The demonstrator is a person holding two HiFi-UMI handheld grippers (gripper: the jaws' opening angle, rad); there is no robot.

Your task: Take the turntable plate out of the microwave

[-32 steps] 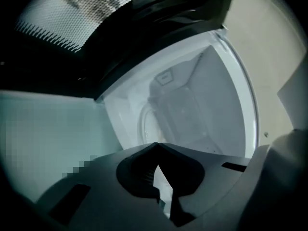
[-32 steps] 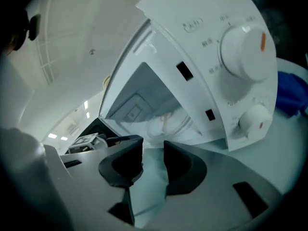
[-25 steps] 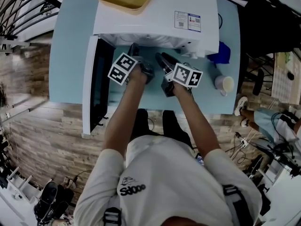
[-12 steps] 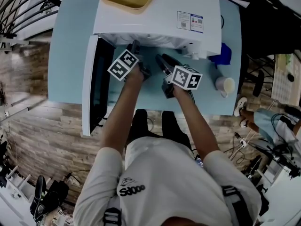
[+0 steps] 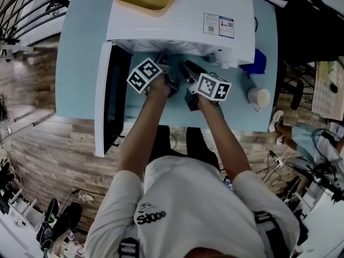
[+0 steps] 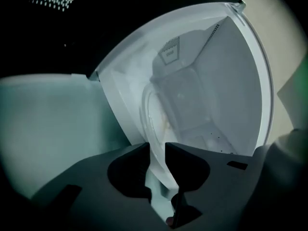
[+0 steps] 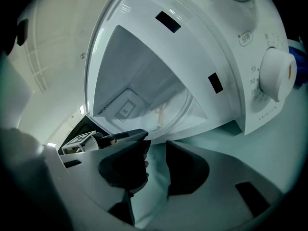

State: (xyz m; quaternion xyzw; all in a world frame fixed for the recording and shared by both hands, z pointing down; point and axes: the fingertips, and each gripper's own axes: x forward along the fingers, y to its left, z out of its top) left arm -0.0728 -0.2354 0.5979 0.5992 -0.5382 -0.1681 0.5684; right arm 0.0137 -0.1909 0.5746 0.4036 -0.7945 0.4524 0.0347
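While reaching into the open microwave [image 5: 177, 15], have just been closing left claw [image 6: 157, 149] about rim of turntable plate [image 6: 159, 114] lying inside, without pressing yet; holding right claw [image 7: 156, 147] apart, empty, outside. Remaining: gripping, lifting out.

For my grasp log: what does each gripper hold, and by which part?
The right gripper holds nothing. The turntable plate's near rim is between the left gripper's jaws, just closing; whether they press it cannot be told.

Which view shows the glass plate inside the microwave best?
The left gripper view: it looks straight into the open microwave at the plate. The right gripper view shows part; in the head view the microwave's top hides it.
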